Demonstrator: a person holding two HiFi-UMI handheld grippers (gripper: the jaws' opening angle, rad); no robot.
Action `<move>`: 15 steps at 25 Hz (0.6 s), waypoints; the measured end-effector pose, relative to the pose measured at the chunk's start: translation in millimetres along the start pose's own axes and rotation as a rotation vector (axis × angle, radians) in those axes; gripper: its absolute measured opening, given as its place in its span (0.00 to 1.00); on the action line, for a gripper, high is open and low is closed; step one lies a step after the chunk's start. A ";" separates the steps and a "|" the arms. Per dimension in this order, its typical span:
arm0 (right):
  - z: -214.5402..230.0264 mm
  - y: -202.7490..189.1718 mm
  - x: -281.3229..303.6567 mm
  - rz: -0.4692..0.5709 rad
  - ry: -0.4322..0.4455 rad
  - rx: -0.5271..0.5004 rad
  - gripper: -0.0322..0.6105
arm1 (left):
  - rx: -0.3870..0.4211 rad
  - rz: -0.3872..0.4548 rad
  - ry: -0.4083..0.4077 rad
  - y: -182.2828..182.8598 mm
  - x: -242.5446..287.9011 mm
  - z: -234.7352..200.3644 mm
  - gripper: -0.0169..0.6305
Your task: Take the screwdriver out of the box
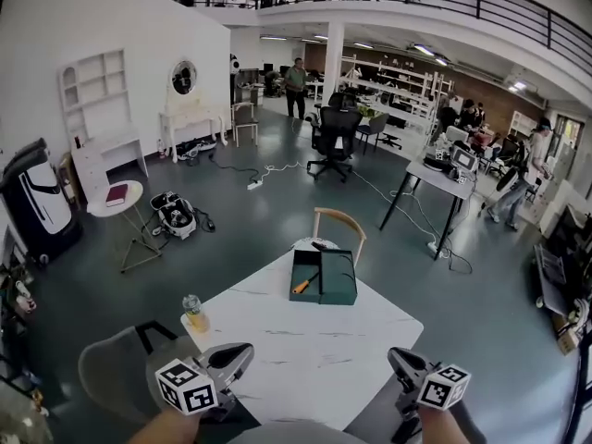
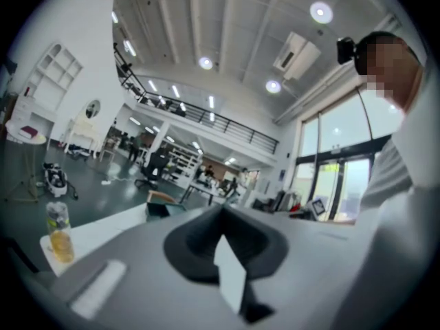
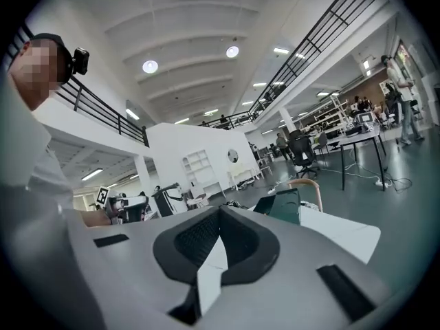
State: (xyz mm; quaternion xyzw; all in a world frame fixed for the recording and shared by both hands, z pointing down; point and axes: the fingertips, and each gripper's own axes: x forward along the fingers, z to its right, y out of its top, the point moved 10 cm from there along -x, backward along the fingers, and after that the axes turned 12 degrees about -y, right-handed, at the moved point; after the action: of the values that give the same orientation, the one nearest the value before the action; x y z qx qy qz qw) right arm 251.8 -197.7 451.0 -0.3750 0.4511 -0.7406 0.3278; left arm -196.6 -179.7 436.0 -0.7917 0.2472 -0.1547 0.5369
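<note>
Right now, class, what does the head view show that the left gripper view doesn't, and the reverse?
Only the head view: the orange-handled screwdriver lying in the open green box. Only the left gripper view: the person's torso and a ceiling air unit. Both: the box, the bottle and the white table.
</note>
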 end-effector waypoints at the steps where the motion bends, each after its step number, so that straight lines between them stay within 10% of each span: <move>1: 8.5 4.9 7.8 0.003 0.019 -0.024 0.06 | 0.006 -0.006 0.018 -0.7 9.1 0.0 0.03; 15: 95.7 5.7 96.4 -0.027 0.134 -0.095 0.06 | -0.052 -0.116 0.143 -15.0 94.1 -23.1 0.03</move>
State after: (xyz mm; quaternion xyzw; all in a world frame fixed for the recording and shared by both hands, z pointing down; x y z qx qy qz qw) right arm 285.5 -319.7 500.7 -0.3458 0.5016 -0.7461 0.2686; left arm -126.9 -245.5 456.7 -0.8054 0.2424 -0.2351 0.4871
